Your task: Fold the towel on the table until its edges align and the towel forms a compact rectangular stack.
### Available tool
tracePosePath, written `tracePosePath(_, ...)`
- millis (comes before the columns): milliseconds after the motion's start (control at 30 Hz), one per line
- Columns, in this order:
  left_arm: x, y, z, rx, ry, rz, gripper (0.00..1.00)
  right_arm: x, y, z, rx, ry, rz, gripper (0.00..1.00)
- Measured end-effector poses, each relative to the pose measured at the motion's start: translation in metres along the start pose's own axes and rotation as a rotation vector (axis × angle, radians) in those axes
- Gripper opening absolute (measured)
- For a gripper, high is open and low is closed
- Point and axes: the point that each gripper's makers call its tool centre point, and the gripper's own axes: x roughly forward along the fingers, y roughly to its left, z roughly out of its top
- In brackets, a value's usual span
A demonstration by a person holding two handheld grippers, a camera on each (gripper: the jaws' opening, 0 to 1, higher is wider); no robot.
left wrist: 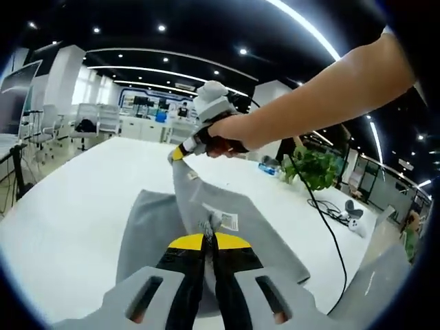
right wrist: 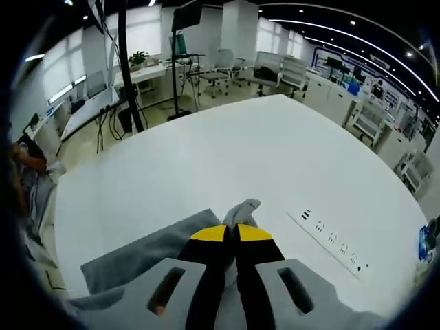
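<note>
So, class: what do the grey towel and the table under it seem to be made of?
Towel: soft woven fabric, likely cotton or microfibre, matte grey; it drapes and creases where each gripper pinches it, with a sewn-in label. Table: smooth, hard white top, probably laminate, with a faint sheen; exact material unclear.

Tongs (right wrist: 232, 232) closed on towel (right wrist: 137, 258)

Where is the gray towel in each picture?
Left gripper view: the gray towel lies mid-picture on the white table, one edge lifted by both grippers.
Right gripper view: the towel is at the bottom left, a corner poking past the shut jaws.
Shared landmark: the white table.
</note>
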Motion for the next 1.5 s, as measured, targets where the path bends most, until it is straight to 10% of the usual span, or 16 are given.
tracePosePath(700,-0.008,0.032,-0.048,-0.091,0.060,0.056,0.03,0.049,0.046,-0.023,0.005,0.059,0.069,0.02)
tracePosePath(1200,-0.023,0.035,-0.026,-0.310,0.001,0.070,0.03,0.047,0.076,-0.011,-0.046,0.071,0.139,0.02)
tracePosePath(1500,-0.030,0.052,-0.067,-0.278,0.071,0.136,0.04,0.066,0.099,-0.023,-0.079,0.092,0.157,0.03)
